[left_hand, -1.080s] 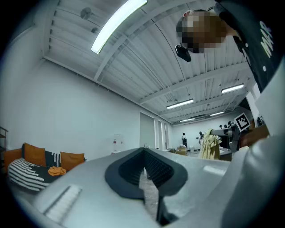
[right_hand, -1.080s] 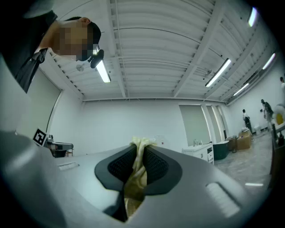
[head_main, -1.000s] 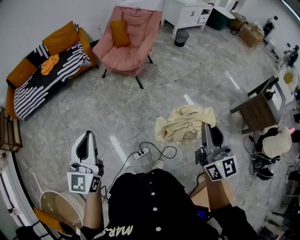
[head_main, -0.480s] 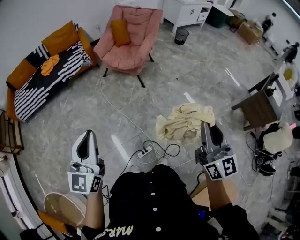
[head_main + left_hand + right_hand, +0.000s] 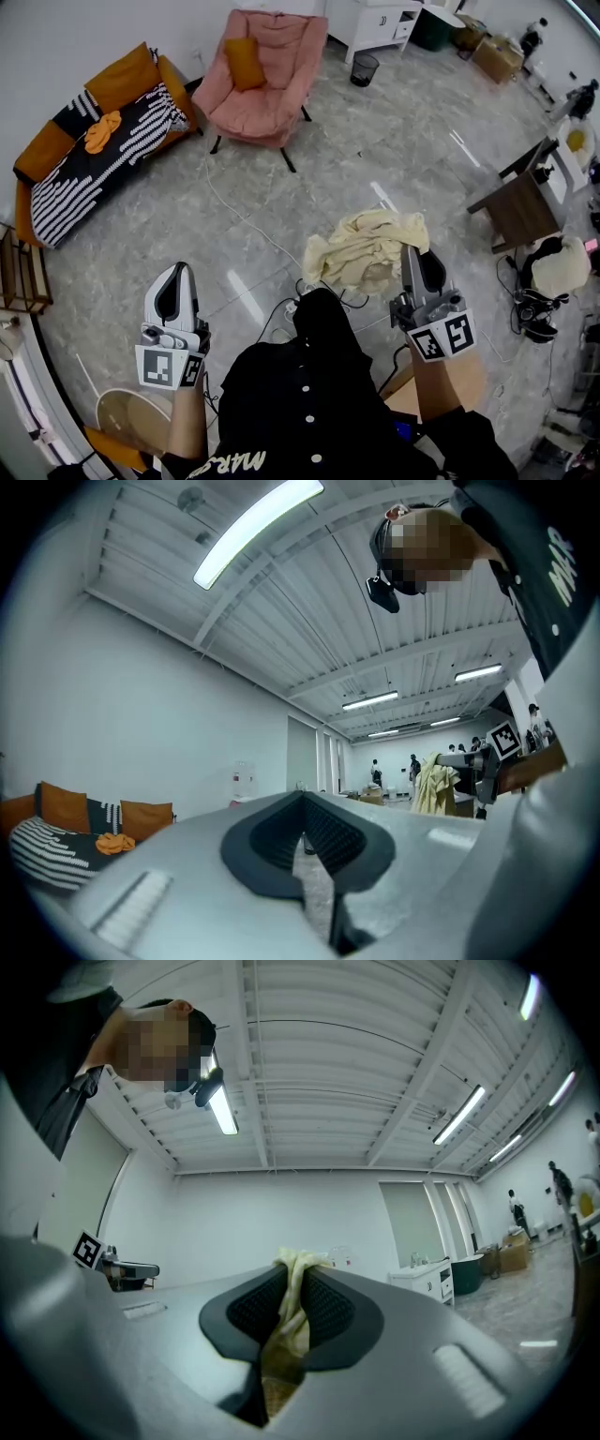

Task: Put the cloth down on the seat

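Observation:
A cream cloth (image 5: 364, 249) hangs crumpled above the grey floor, and my right gripper (image 5: 413, 251) is shut on its right edge. In the right gripper view a fold of the cloth (image 5: 294, 1274) sits pinched between the black pads of the right gripper (image 5: 292, 1305). My left gripper (image 5: 177, 272) is held low at the left, shut with nothing in it; its pads meet in the left gripper view (image 5: 305, 841). The pink armchair (image 5: 255, 108) with an orange cushion (image 5: 246, 62) stands far ahead, well away from both grippers.
An orange sofa (image 5: 56, 141) with a striped blanket lines the left wall. White cables and a power strip (image 5: 286, 308) lie on the floor by my feet. A black wire bin (image 5: 365, 69), a white cabinet (image 5: 380, 19) and a brown side table (image 5: 518, 208) stand to the right.
I have stepped forward: a dark leg now covers the power strip, and the room has slid slightly nearer. Both grippers hold the same pose, the cloth still in the right one.

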The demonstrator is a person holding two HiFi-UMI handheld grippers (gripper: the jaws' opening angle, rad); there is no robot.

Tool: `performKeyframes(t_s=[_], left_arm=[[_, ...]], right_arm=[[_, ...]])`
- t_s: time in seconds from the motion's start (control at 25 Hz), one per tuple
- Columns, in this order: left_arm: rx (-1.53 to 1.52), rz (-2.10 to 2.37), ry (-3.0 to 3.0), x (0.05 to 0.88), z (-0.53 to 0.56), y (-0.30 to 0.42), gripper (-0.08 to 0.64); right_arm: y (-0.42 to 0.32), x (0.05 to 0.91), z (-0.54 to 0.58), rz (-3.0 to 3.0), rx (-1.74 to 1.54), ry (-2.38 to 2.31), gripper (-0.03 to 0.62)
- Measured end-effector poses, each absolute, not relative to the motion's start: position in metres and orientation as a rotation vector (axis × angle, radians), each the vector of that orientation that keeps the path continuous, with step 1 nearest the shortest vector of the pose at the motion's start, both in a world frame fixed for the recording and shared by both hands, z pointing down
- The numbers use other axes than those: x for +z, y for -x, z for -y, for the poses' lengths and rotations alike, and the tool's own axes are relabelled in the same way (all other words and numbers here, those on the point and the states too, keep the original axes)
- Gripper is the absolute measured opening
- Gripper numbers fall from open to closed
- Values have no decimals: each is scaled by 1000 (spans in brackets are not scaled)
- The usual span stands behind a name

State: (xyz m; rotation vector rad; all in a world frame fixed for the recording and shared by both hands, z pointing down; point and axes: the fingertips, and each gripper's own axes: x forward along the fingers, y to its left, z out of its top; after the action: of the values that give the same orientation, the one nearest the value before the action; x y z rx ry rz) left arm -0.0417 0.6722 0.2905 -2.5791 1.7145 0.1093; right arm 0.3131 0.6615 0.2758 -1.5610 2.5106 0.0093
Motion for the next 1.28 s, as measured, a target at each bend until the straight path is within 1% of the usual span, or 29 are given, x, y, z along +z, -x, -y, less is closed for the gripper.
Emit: performKeyframes(t_s=[0.28, 0.6, 0.8, 1.08, 1.28], left_arm=[[130, -1693, 2590, 289, -665, 40, 0], [124, -1738, 2570, 301, -637, 66, 0], [113, -1709, 2575, 298, -583, 89, 0], [129, -1742, 2543, 305, -534, 94, 0], [118, -1757, 2546, 297, -478, 111, 0]], right_arm=[[-299, 270, -649, -2519, 25, 1524, 74], [-269, 279, -593, -2563, 19, 1468, 72], [-237, 277, -526, -2571, -2, 1446, 72], [-232, 286, -476, -2568, 9, 1412, 73], [-211, 279, -418, -2590, 3, 1404, 72]])
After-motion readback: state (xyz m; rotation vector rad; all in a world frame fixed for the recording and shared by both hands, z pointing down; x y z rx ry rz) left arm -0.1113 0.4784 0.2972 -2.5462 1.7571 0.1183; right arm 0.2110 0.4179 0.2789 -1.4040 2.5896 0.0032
